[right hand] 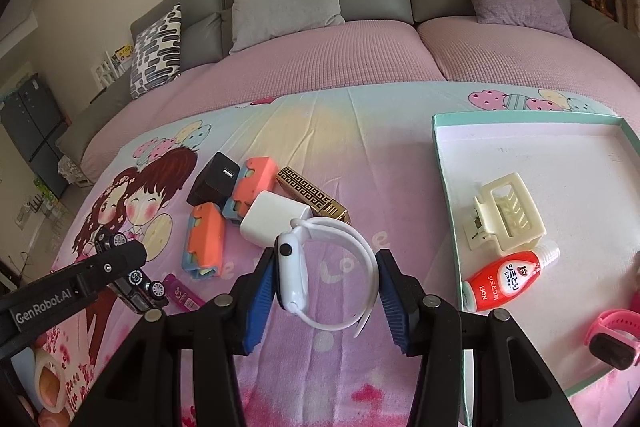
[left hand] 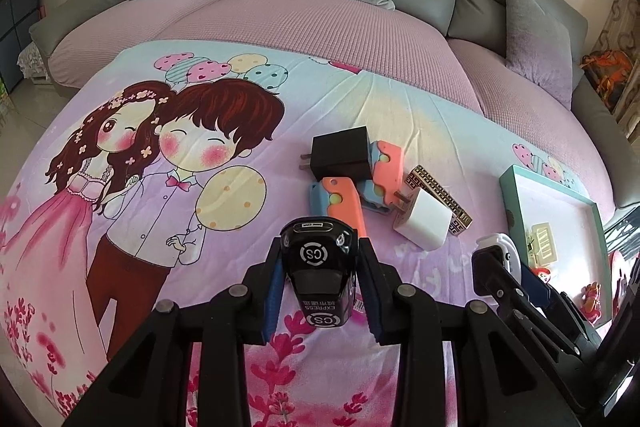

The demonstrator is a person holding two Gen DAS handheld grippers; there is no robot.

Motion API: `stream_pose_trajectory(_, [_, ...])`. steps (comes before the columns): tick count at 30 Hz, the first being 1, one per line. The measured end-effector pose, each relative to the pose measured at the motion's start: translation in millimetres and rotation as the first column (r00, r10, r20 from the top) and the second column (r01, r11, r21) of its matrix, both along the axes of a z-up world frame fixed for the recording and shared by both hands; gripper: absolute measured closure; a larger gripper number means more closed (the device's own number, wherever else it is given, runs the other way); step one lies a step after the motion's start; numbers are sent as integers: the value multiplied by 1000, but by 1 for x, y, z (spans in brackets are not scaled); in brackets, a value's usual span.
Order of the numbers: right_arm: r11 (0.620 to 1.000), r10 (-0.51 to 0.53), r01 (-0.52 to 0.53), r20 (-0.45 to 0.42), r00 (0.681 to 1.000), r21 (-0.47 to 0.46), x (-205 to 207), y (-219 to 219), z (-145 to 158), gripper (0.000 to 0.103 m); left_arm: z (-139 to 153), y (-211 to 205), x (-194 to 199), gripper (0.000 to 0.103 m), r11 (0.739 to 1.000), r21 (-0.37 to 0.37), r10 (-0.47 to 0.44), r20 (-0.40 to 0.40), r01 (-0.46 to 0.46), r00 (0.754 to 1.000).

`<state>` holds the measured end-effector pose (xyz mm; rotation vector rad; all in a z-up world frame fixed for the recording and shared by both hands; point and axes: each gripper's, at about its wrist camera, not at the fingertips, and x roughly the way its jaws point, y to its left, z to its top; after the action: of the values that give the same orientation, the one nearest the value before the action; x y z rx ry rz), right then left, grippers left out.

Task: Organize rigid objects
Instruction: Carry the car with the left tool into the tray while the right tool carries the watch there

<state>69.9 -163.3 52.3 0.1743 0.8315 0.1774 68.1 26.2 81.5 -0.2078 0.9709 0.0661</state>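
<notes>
My left gripper (left hand: 321, 255) is shut on a black toy car (left hand: 320, 283) with white express logos, held just above the cartoon blanket (left hand: 160, 187). In the right wrist view the same car (right hand: 140, 291) sits in the left gripper's fingers (right hand: 120, 259) at the left edge. My right gripper (right hand: 326, 267) is shut on a white smartwatch (right hand: 292, 271), with one pad on the watch body and the other on the looped band (right hand: 360, 247). A teal-rimmed tray (right hand: 444, 187) lies to the right.
In the tray lie a cream hair claw (right hand: 508, 215), a red tube (right hand: 504, 279) and a pink watch (right hand: 612, 335). A pile holds a black charger (right hand: 214, 179), a white charger (right hand: 272, 219), two orange-blue cases (right hand: 204, 239) and a gold lighter (right hand: 312, 195). A grey sofa stands behind.
</notes>
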Motion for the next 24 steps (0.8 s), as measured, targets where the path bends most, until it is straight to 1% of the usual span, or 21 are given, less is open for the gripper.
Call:
stream_pose_trajectory(7, [999, -38, 37, 27, 999, 24, -3, -16, 8, 51, 14, -16, 0, 67, 999, 21, -29, 23, 29, 999])
stream_pose_trajectory(10, [997, -75, 73, 49, 996, 34, -6, -32, 15, 51, 25, -35, 0, 67, 997, 32, -73, 49, 72, 996])
stream_pose_trajectory(13, [992, -124, 123, 64, 990, 26, -9, -52, 20, 51, 37, -59, 0, 67, 990, 46, -133, 80, 130, 988])
stream_pose_trajectory(19, [969, -246, 245, 81, 966, 20, -17, -103, 27, 51, 46, -101, 2, 67, 976, 51, -217, 100, 213, 971])
stream_pose_trajectory(22, [951, -307, 308, 85, 948, 7, -22, -129, 28, 51, 44, -123, 3, 67, 965, 58, -260, 94, 256, 961])
stream_pose_trajectory(24, [940, -342, 342, 80, 936, 15, -25, -145, 27, 51, 40, -139, 4, 67, 954, 53, -299, 82, 295, 951])
